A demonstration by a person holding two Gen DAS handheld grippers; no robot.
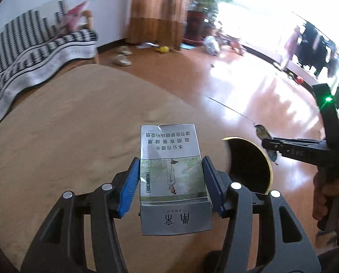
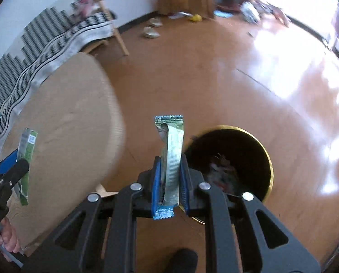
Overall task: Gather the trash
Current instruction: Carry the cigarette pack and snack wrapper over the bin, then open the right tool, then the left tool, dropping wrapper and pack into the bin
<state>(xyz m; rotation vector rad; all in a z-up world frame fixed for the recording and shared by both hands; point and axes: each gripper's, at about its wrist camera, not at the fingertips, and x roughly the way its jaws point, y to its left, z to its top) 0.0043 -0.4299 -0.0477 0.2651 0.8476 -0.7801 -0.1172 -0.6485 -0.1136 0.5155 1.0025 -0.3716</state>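
My left gripper (image 1: pixel 171 159) is shut on a silver and green cigarette box (image 1: pixel 171 182), its blue pads pressing both long sides, above a round tan table (image 1: pixel 67 125). My right gripper (image 2: pixel 170 158) is shut on a green and silver snack wrapper (image 2: pixel 171 150) that stands up between the pads. Just right of it and below is a black bin with a gold rim (image 2: pixel 270 170), with trash inside. From the left wrist view, the right gripper (image 1: pixel 266 143) holds the wrapper (image 1: pixel 261 130) beside the bin (image 1: pixel 270 168). At the right wrist view's left edge the left gripper (image 2: pixel 16 161) carries the box (image 2: pixel 27 150).
The tan table (image 2: pixel 56 125) stands left of the bin on a glossy wooden floor (image 2: pixel 215 79). Behind it is a wooden chair draped with a black-and-white cloth (image 1: pixel 33 52). Shoes (image 1: pixel 123 56), a brown curtain (image 1: pixel 155 11) and potted plants (image 1: pixel 199 18) line the far wall.
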